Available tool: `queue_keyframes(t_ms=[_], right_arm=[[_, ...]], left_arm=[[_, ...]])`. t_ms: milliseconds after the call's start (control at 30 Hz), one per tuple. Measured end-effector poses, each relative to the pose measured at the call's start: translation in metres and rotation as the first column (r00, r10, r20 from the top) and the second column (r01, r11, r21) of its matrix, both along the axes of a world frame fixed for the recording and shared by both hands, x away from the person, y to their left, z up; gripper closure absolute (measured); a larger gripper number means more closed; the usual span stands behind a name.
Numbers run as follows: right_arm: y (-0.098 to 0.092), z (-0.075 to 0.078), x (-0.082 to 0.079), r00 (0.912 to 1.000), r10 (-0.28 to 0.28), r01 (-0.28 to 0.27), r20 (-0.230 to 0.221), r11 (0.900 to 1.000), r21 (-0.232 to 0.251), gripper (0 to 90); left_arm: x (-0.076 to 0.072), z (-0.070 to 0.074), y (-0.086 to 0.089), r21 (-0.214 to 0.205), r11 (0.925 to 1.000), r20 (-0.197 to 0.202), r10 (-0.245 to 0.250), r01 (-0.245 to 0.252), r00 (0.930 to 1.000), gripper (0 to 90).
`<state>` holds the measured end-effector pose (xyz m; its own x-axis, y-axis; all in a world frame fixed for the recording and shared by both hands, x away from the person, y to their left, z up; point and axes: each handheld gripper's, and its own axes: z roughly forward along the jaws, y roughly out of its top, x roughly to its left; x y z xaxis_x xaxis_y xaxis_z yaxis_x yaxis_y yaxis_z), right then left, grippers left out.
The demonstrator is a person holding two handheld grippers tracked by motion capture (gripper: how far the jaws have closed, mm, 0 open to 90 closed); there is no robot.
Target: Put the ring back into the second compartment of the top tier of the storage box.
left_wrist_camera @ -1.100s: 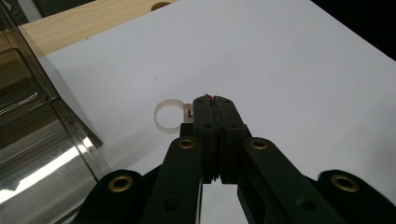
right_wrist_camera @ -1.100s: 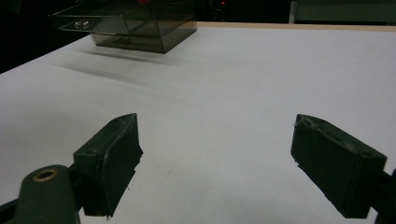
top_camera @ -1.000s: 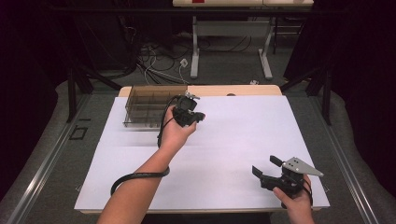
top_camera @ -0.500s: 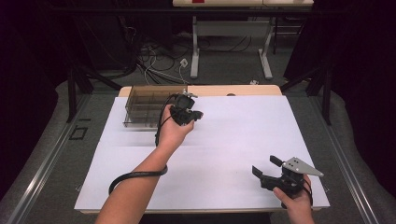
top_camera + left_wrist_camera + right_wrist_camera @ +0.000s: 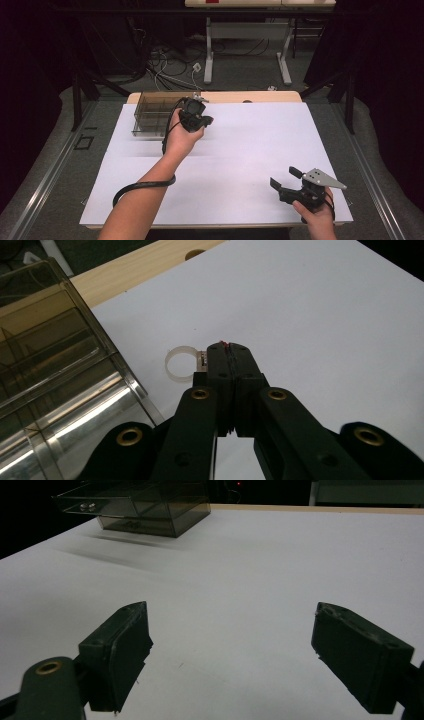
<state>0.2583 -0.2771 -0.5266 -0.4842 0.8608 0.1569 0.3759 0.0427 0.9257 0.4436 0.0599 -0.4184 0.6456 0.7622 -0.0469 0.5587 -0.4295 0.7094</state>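
No legible writing on smoked drawer box (image 5: 155, 112)

the left gripper (image 5: 227, 347) has its black jaws pressed together over white paper (image 5: 320, 315), gripping a small metal piece joined to a clear ring (image 5: 180, 362). a smoky transparent box (image 5: 55, 370) stands just beside it.
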Motion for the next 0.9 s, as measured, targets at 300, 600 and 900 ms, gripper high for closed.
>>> queue_keyframes(t_ms=[300,600,900], right_arm=[[0.000,0.000,0.000,1.0000,-0.001,0.001,0.000,1.0000,-0.002,15.0],[0.000,0.000,0.000,1.0000,0.000,0.000,-0.005,1.0000,-0.007,15.1],[0.000,0.000,-0.001,0.9999,-0.004,0.004,-0.011,1.0000,-0.009,15.1]], left_arm=[[0.000,0.007,0.011,0.028,0.9994,0.009,0.018,-0.018,0.9998,89.5],[0.002,0.006,0.036,0.040,0.9976,0.010,0.056,-0.056,0.9984,89.5],[0.005,0.003,0.064,0.034,0.9932,0.004,0.112,-0.112,0.9937,89.5]])
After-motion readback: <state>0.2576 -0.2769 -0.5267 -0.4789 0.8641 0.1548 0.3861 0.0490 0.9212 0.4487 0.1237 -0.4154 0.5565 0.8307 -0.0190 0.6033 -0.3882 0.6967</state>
